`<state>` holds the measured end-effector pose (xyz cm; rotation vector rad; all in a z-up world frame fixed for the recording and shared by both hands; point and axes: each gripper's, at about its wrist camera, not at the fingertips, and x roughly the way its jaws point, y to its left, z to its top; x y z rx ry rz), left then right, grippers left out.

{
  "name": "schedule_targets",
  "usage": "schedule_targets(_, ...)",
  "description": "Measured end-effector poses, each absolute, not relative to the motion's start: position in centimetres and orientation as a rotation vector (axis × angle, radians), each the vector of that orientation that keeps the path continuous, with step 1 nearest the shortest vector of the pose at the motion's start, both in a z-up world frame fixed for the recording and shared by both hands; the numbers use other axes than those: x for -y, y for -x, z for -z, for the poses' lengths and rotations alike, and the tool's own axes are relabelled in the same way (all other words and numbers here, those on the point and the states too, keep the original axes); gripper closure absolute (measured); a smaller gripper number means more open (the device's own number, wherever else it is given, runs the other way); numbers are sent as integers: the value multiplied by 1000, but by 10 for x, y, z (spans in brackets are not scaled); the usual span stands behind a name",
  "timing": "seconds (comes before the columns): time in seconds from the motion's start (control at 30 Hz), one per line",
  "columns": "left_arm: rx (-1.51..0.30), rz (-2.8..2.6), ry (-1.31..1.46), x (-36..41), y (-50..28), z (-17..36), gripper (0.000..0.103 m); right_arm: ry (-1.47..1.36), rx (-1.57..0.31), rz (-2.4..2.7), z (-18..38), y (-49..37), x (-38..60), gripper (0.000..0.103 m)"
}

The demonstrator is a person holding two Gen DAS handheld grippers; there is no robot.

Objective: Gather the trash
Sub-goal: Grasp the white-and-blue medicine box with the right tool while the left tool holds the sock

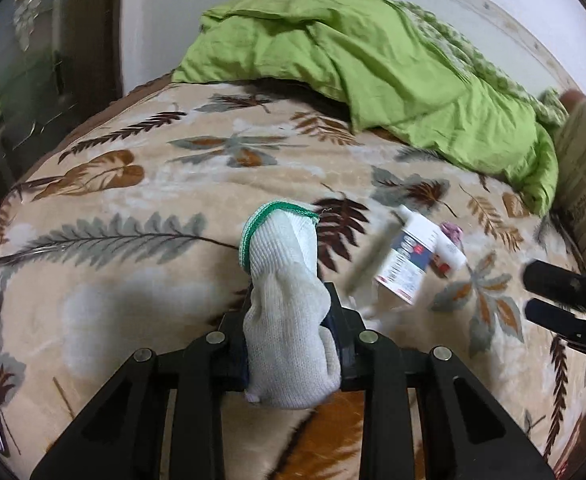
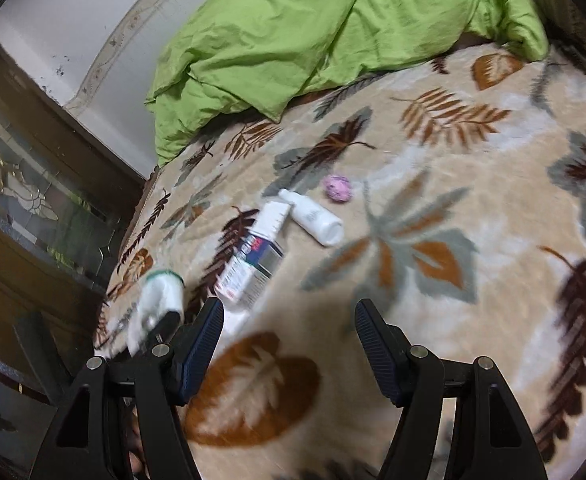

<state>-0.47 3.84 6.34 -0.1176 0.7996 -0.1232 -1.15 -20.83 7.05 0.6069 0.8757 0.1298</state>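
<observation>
1. Knit cotton, white with a green cuff: a glove (image 1: pixel 283 304) is pinched between the fingers of the left gripper (image 1: pixel 289 344), cuff end pointing away from the tool over the leaf-print blanket (image 1: pixel 141 208). So the left tool is occupied.

2. Right gripper (image 2: pixel 289 344) stands wide, nothing between its ribbed pads (image 2: pixel 201 344). It hangs low over the blanket.

3. Trash ahead of the right tool, up and slightly left of its gap:
   - printed carton (image 2: pixel 255 256), nearest, just beyond the left finger's tip;
   - white bottle (image 2: pixel 313 216) just past it, nozzle touching or nearly touching the carton's far end;
   - small pink crumpled ball (image 2: pixel 337 188), farthest, lying apart from the bottle.

4. Carton's long axis runs away from the right tool and leans a little right, roughly in line with the fingers. Judgement: the gap already spans its short width, so a short forward-left shift should straddle it.

5. From the left wrist view the same carton (image 1: pixel 403 268) lies ahead to the right, motion-blurred; a grey streak beside it may be an open flap, hard to tell.

6. Nearer, free hand: the right. Crumpled green duvet (image 2: pixel 277 40) lies well beyond everything.
</observation>
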Motion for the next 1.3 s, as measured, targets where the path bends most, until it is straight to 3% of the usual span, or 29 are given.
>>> schedule_targets(0.5,-794,76,212,-69,-1,-63,75,-600,-1102,-23,-26,-93,137,29)
schedule_targets(0.53,-795,82,216,-70,-1,-63,75,-590,-1115,-32,-20,-94,135,31)
schedule_targets(0.6,-796,91,215,-69,0,-63,75,-586,-1120,-46,-14,-89,139,57)
schedule_targets(0.8,-789,187,169,-47,6,-64,75,-583,-990,-103,-46,-39,168,64)
schedule_targets(0.97,-748,283,81,-14,21,-69,75,-465,-812,-98,-79,35,188,65)
schedule_targets(1.3,-706,363,-41,32,72,-76,75,-328,-653,-31,-83,122,201,65)
